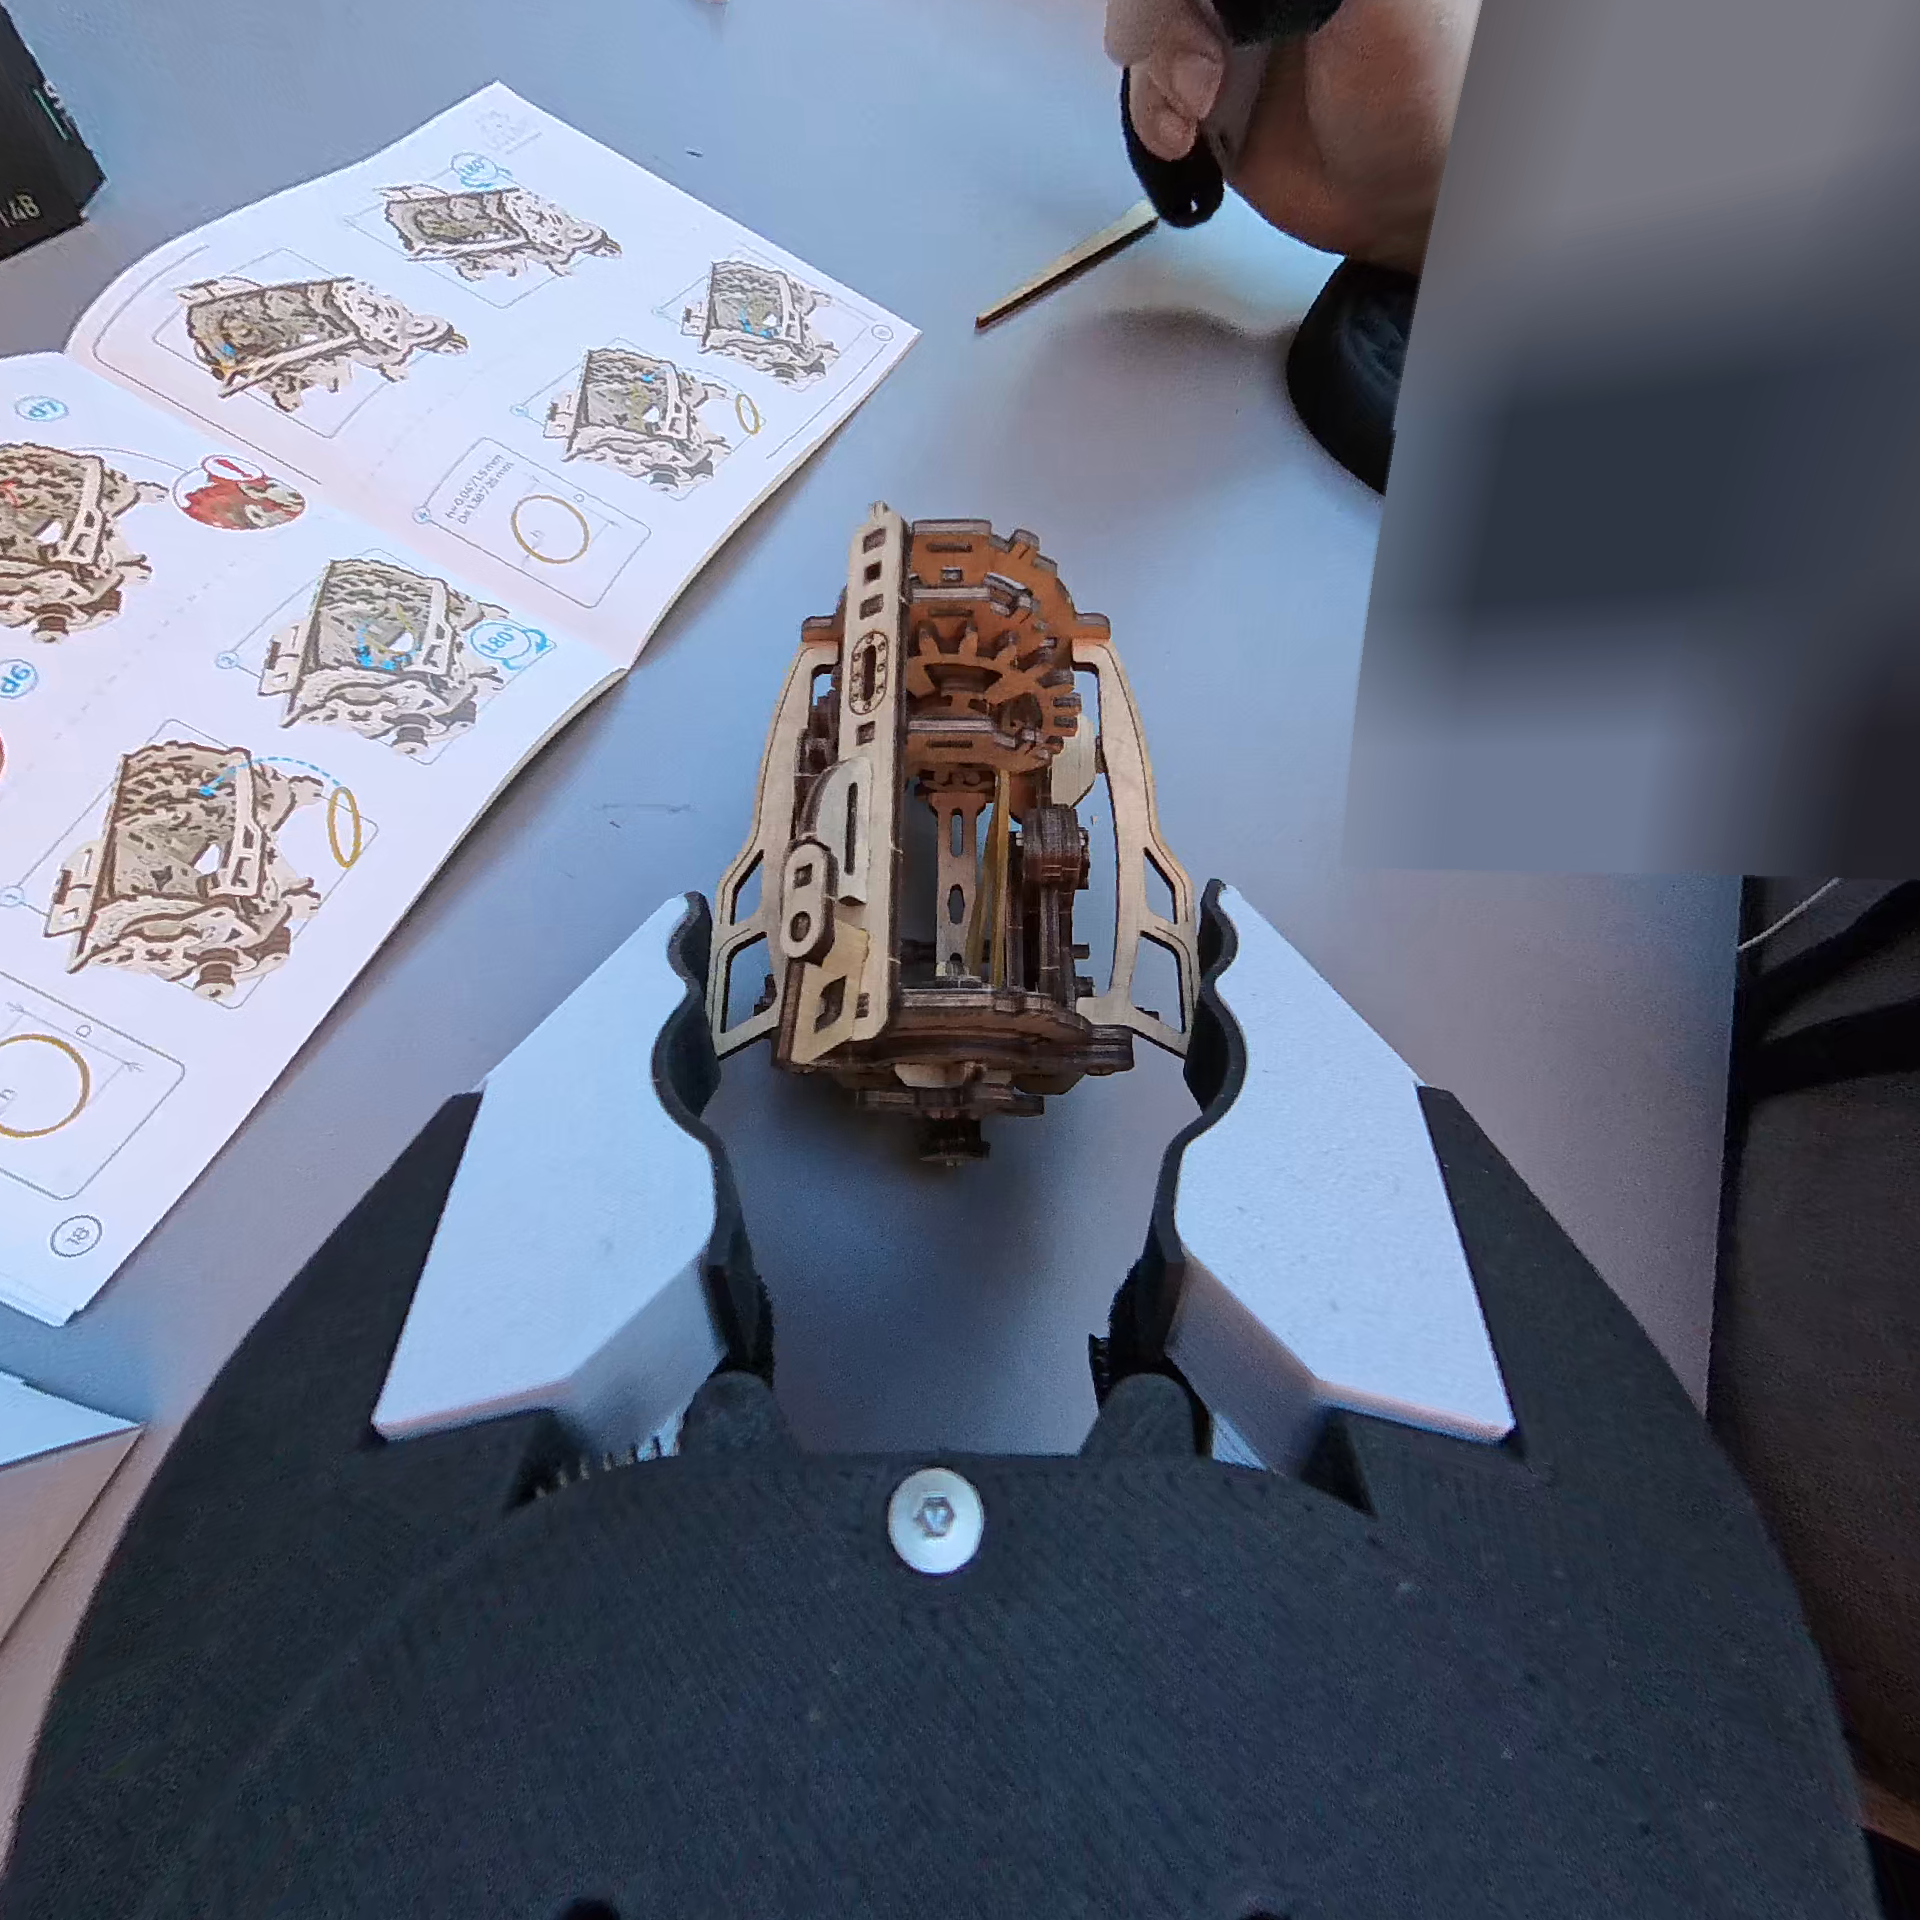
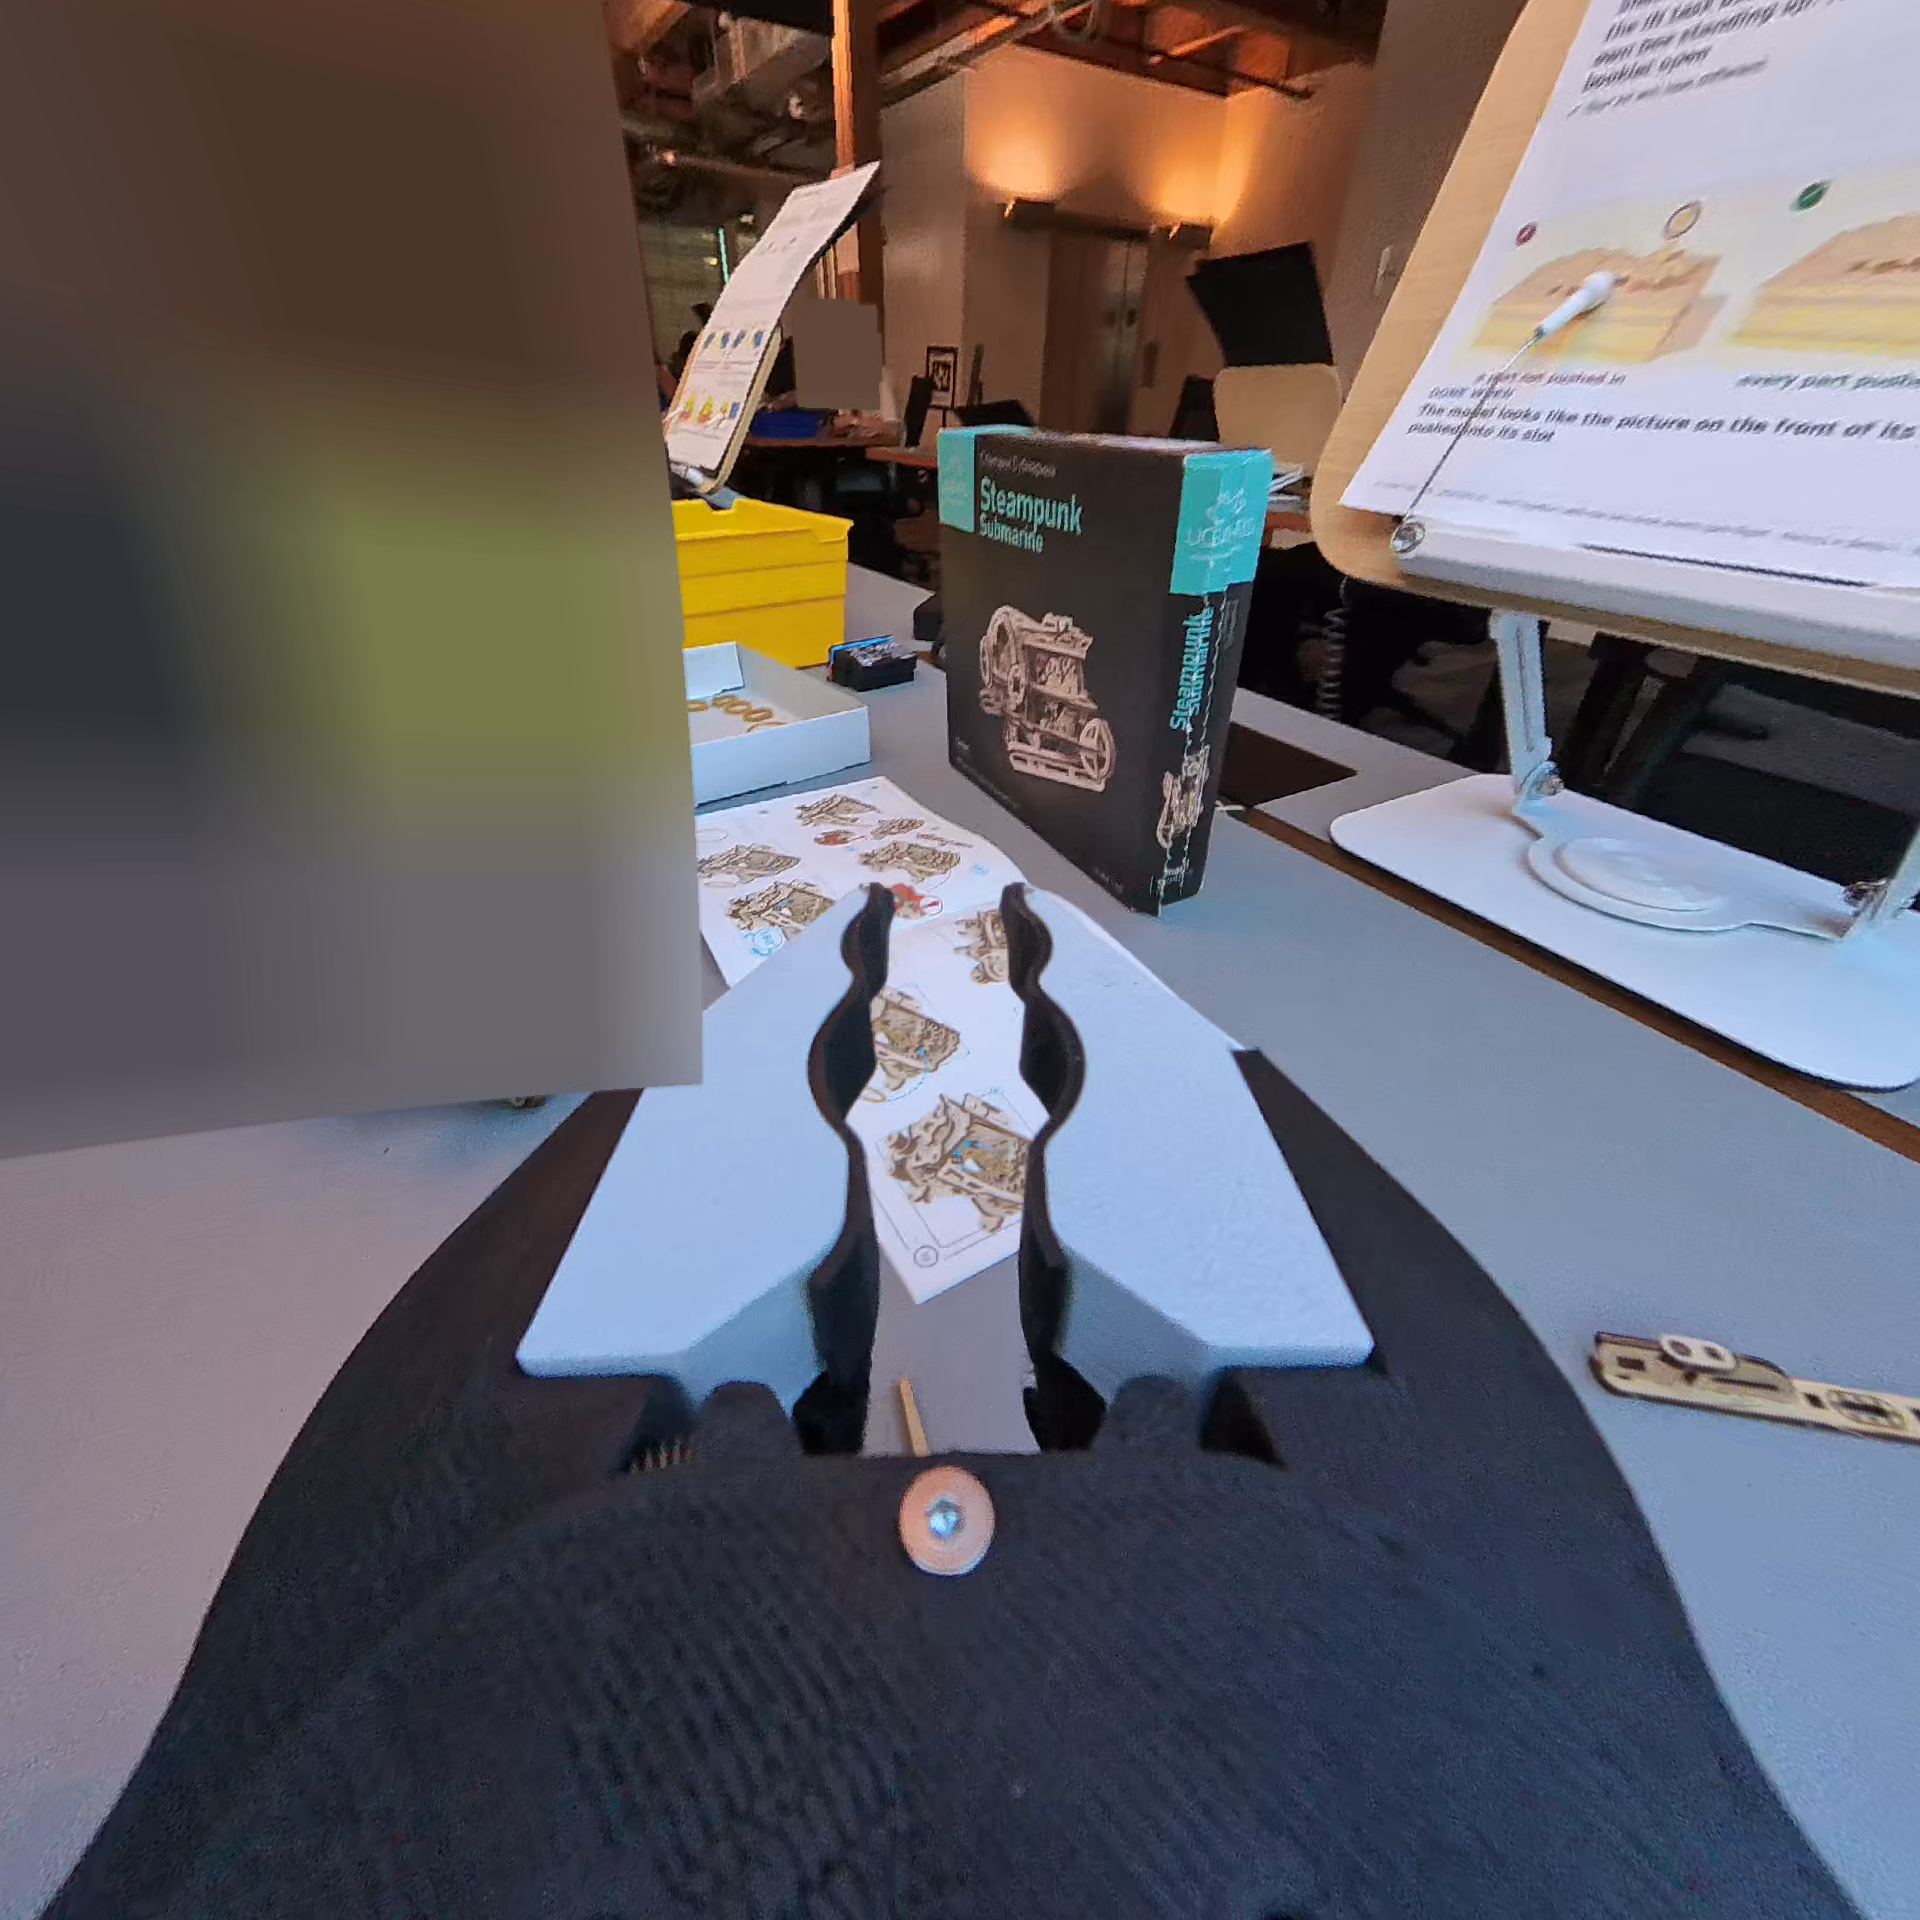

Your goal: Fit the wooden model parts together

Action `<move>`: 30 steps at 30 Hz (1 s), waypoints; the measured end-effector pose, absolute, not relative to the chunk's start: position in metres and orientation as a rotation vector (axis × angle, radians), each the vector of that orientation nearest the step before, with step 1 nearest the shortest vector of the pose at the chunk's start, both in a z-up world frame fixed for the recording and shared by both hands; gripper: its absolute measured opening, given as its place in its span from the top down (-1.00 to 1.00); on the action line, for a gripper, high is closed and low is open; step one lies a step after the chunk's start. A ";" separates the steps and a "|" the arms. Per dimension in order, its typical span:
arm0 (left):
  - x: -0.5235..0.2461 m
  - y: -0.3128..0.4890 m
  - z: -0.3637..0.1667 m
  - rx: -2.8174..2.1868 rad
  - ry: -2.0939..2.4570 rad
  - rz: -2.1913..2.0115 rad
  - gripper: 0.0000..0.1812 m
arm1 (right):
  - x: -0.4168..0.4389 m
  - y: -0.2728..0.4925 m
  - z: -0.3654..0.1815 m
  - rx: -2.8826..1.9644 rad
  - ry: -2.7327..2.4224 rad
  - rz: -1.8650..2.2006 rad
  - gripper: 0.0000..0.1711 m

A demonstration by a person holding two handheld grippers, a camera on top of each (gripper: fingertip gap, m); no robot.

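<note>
A partly built wooden model (image 1: 935,831) with gears and a yellow rubber band stands on the grey table (image 1: 1039,416). My left gripper (image 1: 951,935) has a finger on each of its side frames and holds it. My right gripper (image 2: 945,914) hovers over the open instruction booklet (image 2: 935,1039), its fingers a narrow gap apart with nothing between them. A flat wooden part (image 2: 1756,1387) lies on the table to its right. A thin wooden stick (image 2: 912,1413) lies on the table below its fingers. A flat wooden strip (image 1: 1070,260) lies beyond the model.
The booklet (image 1: 312,623) lies left of the model. A person's hand (image 1: 1247,104) is at the far side. The kit box (image 2: 1091,655) stands behind the booklet, with a white tray (image 2: 779,727) and yellow bin (image 2: 758,582) to its left. A white document stand (image 2: 1662,883) is at the right. The grippers' ends are close to 20 cm from one another. Between my right fingertips and the thin wooden stick (image 2: 912,1413) there is roughly 12 cm. The left camera catches it too, in the left wrist view (image 1: 988,316).
</note>
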State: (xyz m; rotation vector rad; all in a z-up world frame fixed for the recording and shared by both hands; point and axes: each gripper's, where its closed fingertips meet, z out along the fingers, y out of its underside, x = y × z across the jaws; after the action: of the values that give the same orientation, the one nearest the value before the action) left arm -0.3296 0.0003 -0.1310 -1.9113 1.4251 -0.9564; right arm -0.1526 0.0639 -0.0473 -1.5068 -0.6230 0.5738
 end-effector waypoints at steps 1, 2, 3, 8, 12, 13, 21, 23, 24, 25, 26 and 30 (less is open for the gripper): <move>-0.329 0.000 -0.131 -1.905 1.434 -0.955 -0.01 | -0.154 0.065 -0.051 -1.526 -0.633 0.565 0.76; -0.327 -0.001 -0.131 -1.899 1.444 -0.956 0.00 | -0.155 0.067 -0.055 -1.541 -0.650 0.557 0.76; -0.324 -0.003 -0.131 -1.894 1.456 -0.966 0.00 | -0.159 0.066 -0.061 -1.561 -0.694 0.571 0.75; -0.310 -0.018 -0.130 -1.866 1.536 -1.058 -0.01 | -0.175 0.053 -0.111 -1.638 -1.191 0.414 0.62; -0.307 -0.026 -0.128 -1.862 1.532 -1.138 -0.01 | -0.171 0.046 -0.135 -1.640 -1.461 0.267 0.57; -0.306 -0.029 -0.127 -1.859 1.526 -1.165 0.00 | -0.169 0.047 -0.137 -1.666 -1.468 0.266 0.57; -0.293 -0.036 -0.127 -1.844 1.563 -1.192 0.02 | -0.150 0.061 -0.140 -1.776 -1.442 0.288 0.55; -0.290 -0.037 -0.127 -1.837 1.576 -1.186 0.02 | -0.152 0.059 -0.141 -1.770 -1.444 0.307 0.55; -0.289 -0.038 -0.127 -1.833 1.580 -1.189 0.02 | -0.153 0.057 -0.141 -1.771 -1.442 0.326 0.56; -0.288 -0.038 -0.127 -1.829 1.581 -1.193 0.02 | -0.154 0.056 -0.142 -1.772 -1.444 0.338 0.56; -0.288 -0.038 -0.126 -1.829 1.576 -1.199 0.02 | -0.155 0.055 -0.144 -1.771 -1.447 0.337 0.55; -0.292 -0.037 -0.115 -1.816 1.501 -1.285 0.02 | -0.154 0.056 -0.144 -1.760 -1.431 0.330 0.55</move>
State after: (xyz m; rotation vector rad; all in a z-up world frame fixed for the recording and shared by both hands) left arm -0.2919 -0.0366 -0.1147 -1.8165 1.5007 -1.2846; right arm -0.1537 0.0562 -0.1439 -1.7604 -1.4305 0.3300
